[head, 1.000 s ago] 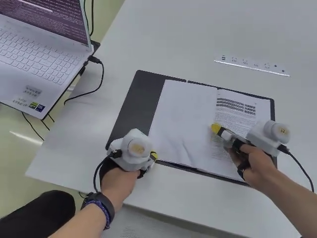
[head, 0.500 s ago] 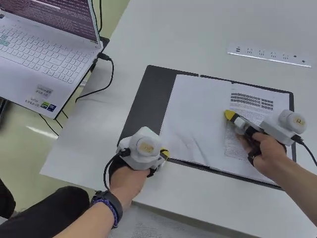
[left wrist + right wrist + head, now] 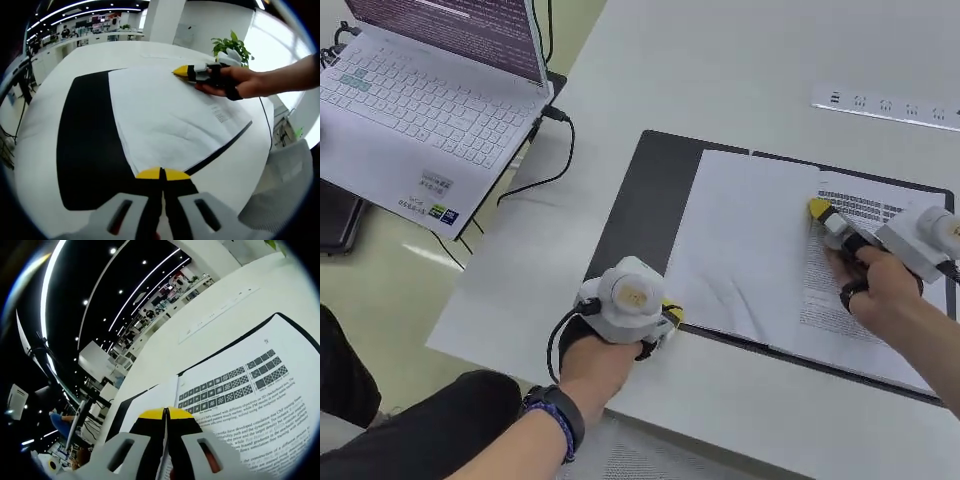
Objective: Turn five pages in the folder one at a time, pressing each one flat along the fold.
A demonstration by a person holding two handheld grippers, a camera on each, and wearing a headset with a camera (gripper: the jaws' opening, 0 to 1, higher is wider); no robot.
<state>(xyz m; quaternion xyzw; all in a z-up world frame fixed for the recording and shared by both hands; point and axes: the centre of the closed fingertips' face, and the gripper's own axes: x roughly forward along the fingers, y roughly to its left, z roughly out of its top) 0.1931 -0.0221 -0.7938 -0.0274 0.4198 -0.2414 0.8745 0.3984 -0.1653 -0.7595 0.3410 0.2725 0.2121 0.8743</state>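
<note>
Folder open on tabletop. Right tool, jaws pressed together, tip on fold near top. Left tool, also closed, at page lower corner. Best: slide along fold slowly, even pressure.

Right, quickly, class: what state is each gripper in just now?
Left gripper: shut, tips at the page's edge; grip cannot be told.
Right gripper: shut, holding nothing, tips at the fold.
</note>
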